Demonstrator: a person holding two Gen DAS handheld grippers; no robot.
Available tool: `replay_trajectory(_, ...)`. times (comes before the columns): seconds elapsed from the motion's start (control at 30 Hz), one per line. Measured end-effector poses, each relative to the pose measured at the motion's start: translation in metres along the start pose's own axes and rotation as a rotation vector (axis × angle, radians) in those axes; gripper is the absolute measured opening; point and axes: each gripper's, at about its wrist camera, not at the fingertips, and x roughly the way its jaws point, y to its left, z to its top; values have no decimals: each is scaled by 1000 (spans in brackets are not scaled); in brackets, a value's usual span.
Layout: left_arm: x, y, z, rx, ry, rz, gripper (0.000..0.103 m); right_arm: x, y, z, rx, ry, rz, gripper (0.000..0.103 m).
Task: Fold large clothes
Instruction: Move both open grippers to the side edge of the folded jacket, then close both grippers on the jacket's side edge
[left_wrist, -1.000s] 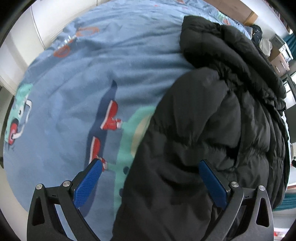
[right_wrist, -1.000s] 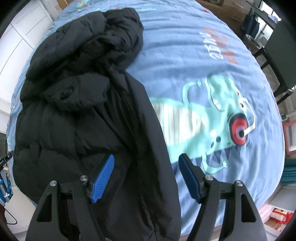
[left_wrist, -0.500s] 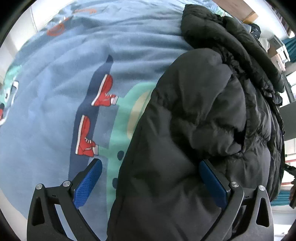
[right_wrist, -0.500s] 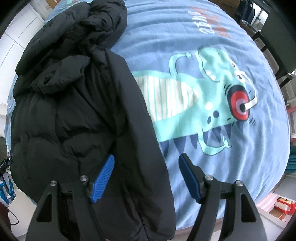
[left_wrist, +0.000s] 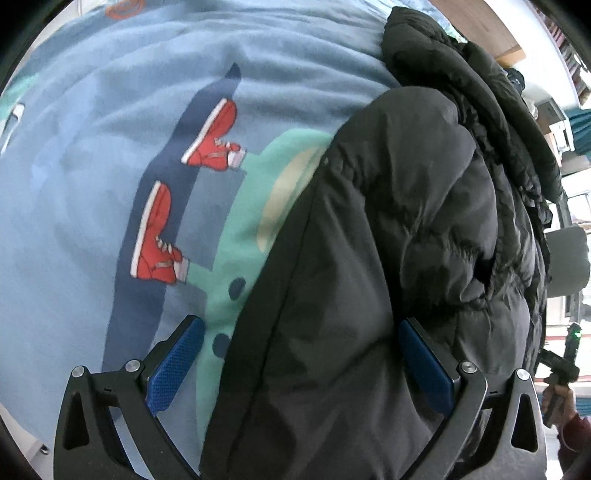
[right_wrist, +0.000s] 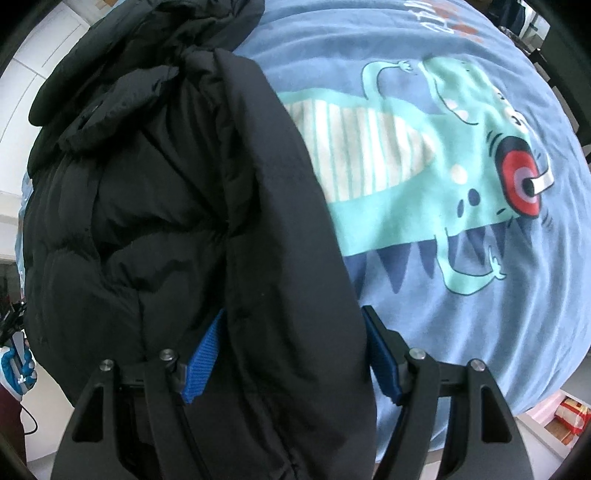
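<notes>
- Bed (left_wrist: 92, 129) fills both views, covered by a blue sheet (right_wrist: 461, 332) printed with a teal dinosaur (right_wrist: 424, 192) that has a red eye; its red sneakers (left_wrist: 155, 236) show in my left view.
- Black puffer jacket (left_wrist: 388, 240) lies on the bed, bunched lengthwise, hood end at the far side; in my right view the jacket (right_wrist: 166, 203) takes up the left half of the frame.
- My left gripper (left_wrist: 299, 354): blue fingers (left_wrist: 173, 365) spread wide, one pad over the sheet beside the jacket's edge, the other against the puffy body of the jacket. Jacket edge sits between them, nothing pinched.
- My right gripper (right_wrist: 291, 354): fingers (right_wrist: 203, 365) also apart, a thick fold of the jacket's front panel running down between them. Left pad partly hidden by fabric, right pad just at the panel's outer edge. Fabric fills the gap, but I cannot tell if the pads press it; they look parted, not clamped.
- Jacket's right edge in my right view overlaps the dinosaur's striped belly (right_wrist: 351, 147).
- Background, left view: wooden furniture (left_wrist: 506, 37) past the hood, a dark chair back (left_wrist: 567, 258) at the right edge, and the other handheld device with a green light (left_wrist: 570, 354) low right.
- Background, right view: white cupboard doors (right_wrist: 40, 48) upper left, a packet on the floor (right_wrist: 569, 417) lower right.
</notes>
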Motion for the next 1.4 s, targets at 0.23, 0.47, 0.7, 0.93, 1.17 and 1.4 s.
replay_trajectory(0.23, 8, 9, -29, -22, 69, -67, 102, 7, -12, -10, 23, 10, 58, 71)
replay_trajectory(0.47, 13, 8, -51, -42, 95, -74, 102, 11, -23, -31, 40, 40, 135, 71)
replay_trajectory(0.7, 16, -3, -57, -49, 106, -52, 98, 24, -35, -50, 66, 62, 204, 71)
replay_trajectory(0.93, 11, -11, -55, -76, 108, -54, 78, 27, -39, -83, 85, 83, 264, 70)
replay_trajectory(1.17, 15, -32, -64, -93, 118, -65, 67, 21, -35, -113, 107, 103, 313, 44)
replay_trajectory(1.4, 14, -66, -57, -85, 151, -91, 41, 15, -23, -99, 113, 130, 357, 18)
